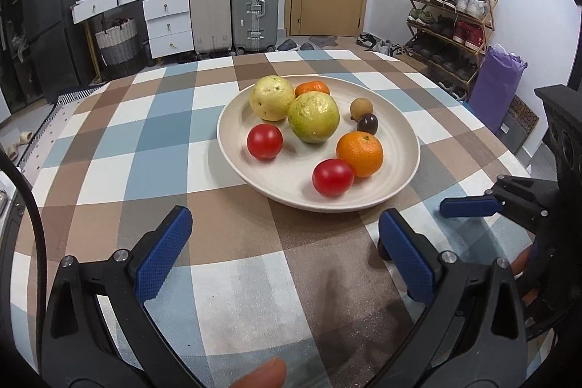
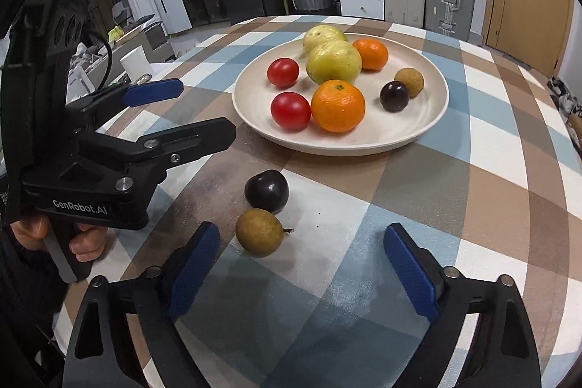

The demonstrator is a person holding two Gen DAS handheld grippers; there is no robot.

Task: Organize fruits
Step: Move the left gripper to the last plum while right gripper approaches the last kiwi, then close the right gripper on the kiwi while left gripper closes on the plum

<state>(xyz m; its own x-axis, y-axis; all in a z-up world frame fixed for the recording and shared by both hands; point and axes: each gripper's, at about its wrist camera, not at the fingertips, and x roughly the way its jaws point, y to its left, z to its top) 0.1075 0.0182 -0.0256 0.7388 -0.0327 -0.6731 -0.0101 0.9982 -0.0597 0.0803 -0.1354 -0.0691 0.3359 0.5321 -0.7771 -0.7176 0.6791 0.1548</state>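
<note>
Left wrist view first: my left gripper (image 1: 283, 257) hangs over the checked tablecloth (image 1: 109, 148) with its fingers wide apart and nothing between them, just short of the near rim of the plate (image 1: 254, 177). On that plate sit two guavas, two oranges, two tomatoes, a small brown fruit and a small dark one, so I judge most of the gathering done. My right gripper (image 1: 473, 206) shows at the right edge, low over the cloth. A dark round shape peeks from behind my left gripper's right finger; I cannot tell from here what it is. Right wrist view next: my right gripper (image 2: 302, 264) is spread, pads touching nothing, and two fruits lie loose on the cloth, the brown fruit (image 2: 259, 232) just ahead of my left pad and off toward that side, the dark plum-like fruit (image 2: 266, 191) touching or nearly touching it beyond. The step in hand, I think, is picking up the brown one. That calls for shifting leftward to centre it between the pads, sinking a little, then closing gently, since it is round and may roll into its neighbour. My left gripper (image 2: 203, 111) crowds the left side, so room there is tight; the path to the plate (image 2: 327, 148) ahead is open, with bare space at its near right, and the table edge is well away.
</note>
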